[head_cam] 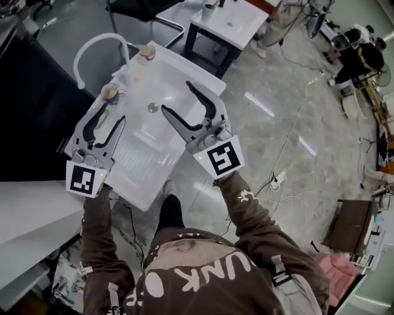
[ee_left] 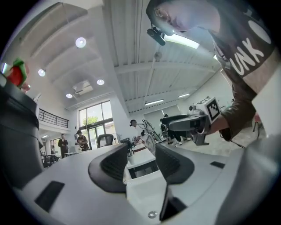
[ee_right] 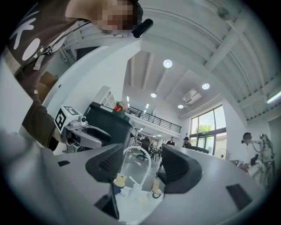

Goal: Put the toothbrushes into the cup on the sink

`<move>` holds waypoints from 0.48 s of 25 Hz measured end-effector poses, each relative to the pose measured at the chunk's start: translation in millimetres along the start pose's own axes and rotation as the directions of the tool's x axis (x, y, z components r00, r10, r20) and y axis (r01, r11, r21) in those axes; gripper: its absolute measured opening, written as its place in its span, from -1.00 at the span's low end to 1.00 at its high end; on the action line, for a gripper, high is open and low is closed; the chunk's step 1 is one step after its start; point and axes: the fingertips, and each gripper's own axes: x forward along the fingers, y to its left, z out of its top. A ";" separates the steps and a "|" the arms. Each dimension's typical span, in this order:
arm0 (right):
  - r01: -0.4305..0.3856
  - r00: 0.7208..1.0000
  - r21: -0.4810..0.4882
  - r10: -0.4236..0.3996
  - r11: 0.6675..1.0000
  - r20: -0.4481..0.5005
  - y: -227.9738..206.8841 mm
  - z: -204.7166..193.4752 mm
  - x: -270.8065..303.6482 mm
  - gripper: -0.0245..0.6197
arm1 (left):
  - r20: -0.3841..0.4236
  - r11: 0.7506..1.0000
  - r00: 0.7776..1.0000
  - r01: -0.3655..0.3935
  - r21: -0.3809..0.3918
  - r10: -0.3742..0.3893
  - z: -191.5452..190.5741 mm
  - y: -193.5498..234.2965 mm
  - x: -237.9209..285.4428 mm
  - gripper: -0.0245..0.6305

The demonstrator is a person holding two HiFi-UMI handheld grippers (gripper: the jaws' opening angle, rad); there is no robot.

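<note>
A white sink [head_cam: 178, 74] with an arched white faucet [head_cam: 92, 46] lies below me. Two tan-rimmed cups stand on its far rim: one [head_cam: 109, 92] by the faucet's foot, the other [head_cam: 146, 51] at the back corner. My left gripper [head_cam: 111, 115] is open over the sink's left rim, just short of the nearer cup, with nothing between its jaws. My right gripper [head_cam: 178, 98] hangs open and empty over the basin near the drain [head_cam: 152, 107]. In the right gripper view [ee_right: 140, 165] both cups [ee_right: 117, 183] [ee_right: 156, 189] and the faucet [ee_right: 137, 150] show. I cannot make out any toothbrush.
A black partition [head_cam: 31, 111] stands left of the sink. A second white stand [head_cam: 231, 24] with a cup [head_cam: 209, 11] sits behind it. Cables [head_cam: 277, 178] trail across the grey floor on the right. People stand far back in both gripper views.
</note>
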 end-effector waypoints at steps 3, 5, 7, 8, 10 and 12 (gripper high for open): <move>0.005 1.000 0.010 -0.005 1.000 0.001 33.2 23.7 -50.7 -0.07 | 0.005 1.000 1.000 0.020 0.021 -0.021 35.0 -54.6 -37.1 -0.35; 0.003 1.000 -0.001 -0.003 1.000 -0.008 57.5 44.6 -90.6 -0.05 | -0.001 0.999 0.999 0.033 0.041 -0.033 59.7 -94.6 -66.7 -0.35; -0.002 1.000 -0.023 0.001 1.000 -0.015 82.4 69.7 -134.6 -0.05 | -0.013 0.998 0.999 0.039 0.054 -0.039 83.8 -137.2 -99.0 -0.35; -0.004 1.000 -0.033 0.004 0.999 -0.015 95.2 82.8 -157.5 -0.04 | -0.015 0.997 0.999 0.040 0.059 -0.039 95.9 -158.5 -115.5 -0.35; -0.004 1.000 -0.030 0.004 1.000 0.000 121.6 109.3 -204.5 -0.04 | -0.014 0.997 0.999 0.036 0.067 -0.035 119.8 -201.2 -149.2 -0.35; -0.015 1.000 -0.028 0.014 0.999 -0.009 147.7 128.7 -250.7 -0.04 | -0.015 0.997 1.000 0.028 0.068 -0.027 141.9 -242.9 -182.1 -0.35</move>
